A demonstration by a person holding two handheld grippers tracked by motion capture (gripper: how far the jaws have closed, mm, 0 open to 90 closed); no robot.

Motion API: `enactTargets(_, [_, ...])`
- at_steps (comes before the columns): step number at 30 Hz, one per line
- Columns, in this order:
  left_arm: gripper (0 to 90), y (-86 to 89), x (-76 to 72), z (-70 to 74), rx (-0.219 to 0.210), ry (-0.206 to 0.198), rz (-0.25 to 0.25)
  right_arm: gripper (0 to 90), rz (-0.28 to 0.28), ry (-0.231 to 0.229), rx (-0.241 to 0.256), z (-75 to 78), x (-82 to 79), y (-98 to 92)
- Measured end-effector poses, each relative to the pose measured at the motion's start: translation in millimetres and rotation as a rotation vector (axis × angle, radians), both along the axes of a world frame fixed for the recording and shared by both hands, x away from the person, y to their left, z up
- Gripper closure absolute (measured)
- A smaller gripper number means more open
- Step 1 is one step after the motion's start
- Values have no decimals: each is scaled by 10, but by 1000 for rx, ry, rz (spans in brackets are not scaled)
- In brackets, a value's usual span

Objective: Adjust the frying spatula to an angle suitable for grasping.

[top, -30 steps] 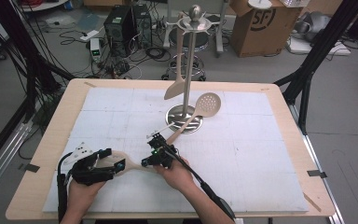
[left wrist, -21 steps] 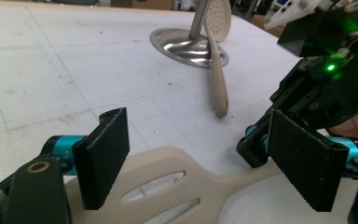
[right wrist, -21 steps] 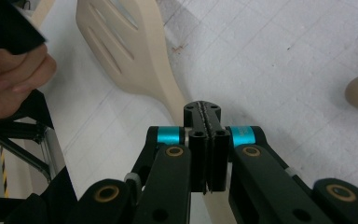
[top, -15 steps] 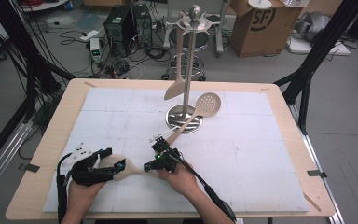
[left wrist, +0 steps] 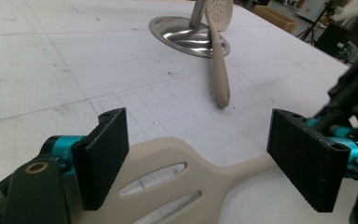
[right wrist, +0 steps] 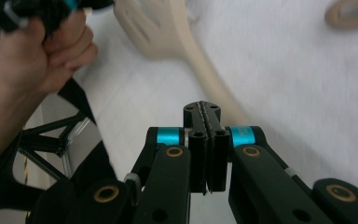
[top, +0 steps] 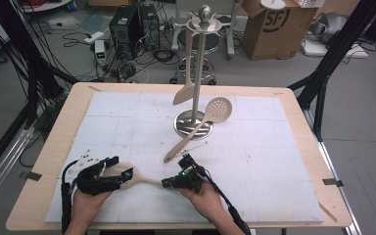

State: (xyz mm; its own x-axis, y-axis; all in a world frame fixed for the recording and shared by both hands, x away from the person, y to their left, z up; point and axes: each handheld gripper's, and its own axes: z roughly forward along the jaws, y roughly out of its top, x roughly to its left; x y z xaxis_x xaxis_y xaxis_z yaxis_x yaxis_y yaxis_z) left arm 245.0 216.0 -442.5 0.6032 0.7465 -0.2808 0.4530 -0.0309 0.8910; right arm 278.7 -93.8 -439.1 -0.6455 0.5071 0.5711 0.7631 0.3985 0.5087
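While it lies flat on the white mat at about 7 o'clock of the tabletop (top: 54, 147), a beige slotted spatula (top: 127, 177) stretches between the two grippers, blade toward the person's left, handle toward the right. Its slotted blade sits between the wide-open jaws of the left gripper (left wrist: 209, 154), which stand on either side of it without pressing it. Its handle runs to the right gripper (right wrist: 207, 116), whose jaws are pressed together; the handle's end is hidden behind them, so a grip on it cannot be confirmed. A hand (right wrist: 51, 51) holds the left gripper, seen at 10 o'clock in the right gripper view. Farther off, toward 12 o'clock, a steel utensil stand (top: 196, 83) rises from a round base. A beige turner (top: 185, 88) hangs from its top ring, and a perforated skimmer (top: 200, 127) leans across the base, its handle end resting on the mat near the right gripper.
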Motion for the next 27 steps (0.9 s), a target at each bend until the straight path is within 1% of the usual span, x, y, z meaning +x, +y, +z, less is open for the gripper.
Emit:
enactTargets(3, [213,1,2,-4,-6,6,-2,900,-16,8,-1,-67,-130,-158])
enactTargets(5, [214,4,-1,-1,-10,9,-5,900,-29,9,8,-97,-209,-265])
enactTargets(6, [214,8,-3,-1,-10,10,-9,900,-30,6,9,-103,-249,-316])
enactTargets(8, [215,8,1,-5,-16,10,-9,899,-32,-15,-4,-97,-330,-400])
enactTargets(9, [215,8,6,-6,-17,12,-8,900,-33,-16,-8,-89,-370,-431])
enactTargets(10, [215,7,10,-9,-19,12,-6,900,-29,-26,-6,-83,-404,-457])
enactTargets(11, [215,6,13,-8,-18,12,-8,899,-31,-20,-19,-64,-443,-478])
enactTargets(14, [215,-4,10,-7,-16,11,-8,899,-29,-40,-60,-63,-506,-531])
enactTargets(16, [214,-8,9,-5,-14,10,-9,899,-34,-36,-89,-102,-511,-561])
enactTargets(17, [215,-11,8,-4,-14,10,-10,899,-44,-25,-89,-139,-501,-576])
enactTargets(18, [215,-12,9,-4,-13,9,-12,899,-55,1,-75,-180,-486,-596])
enactTargets(19, [214,-11,8,-4,-11,10,-13,900,-60,27,-36,-216,-457,-628])
enactTargets(20, [215,-12,9,-4,-13,9,-13,900,-65,52,-10,-243,-426,-655])
enactTargets(21, [215,-9,8,-3,-14,9,-13,900,-78,63,-1,-249,-410,-669])
enactTargets(24, [215,2,6,4,-19,4,-8,900,-84,54,-7,-242,-372,-670])
enactTargets(27, [214,28,-4,23,-37,-2,-1,900,-94,41,-9,-247,-327,-687])
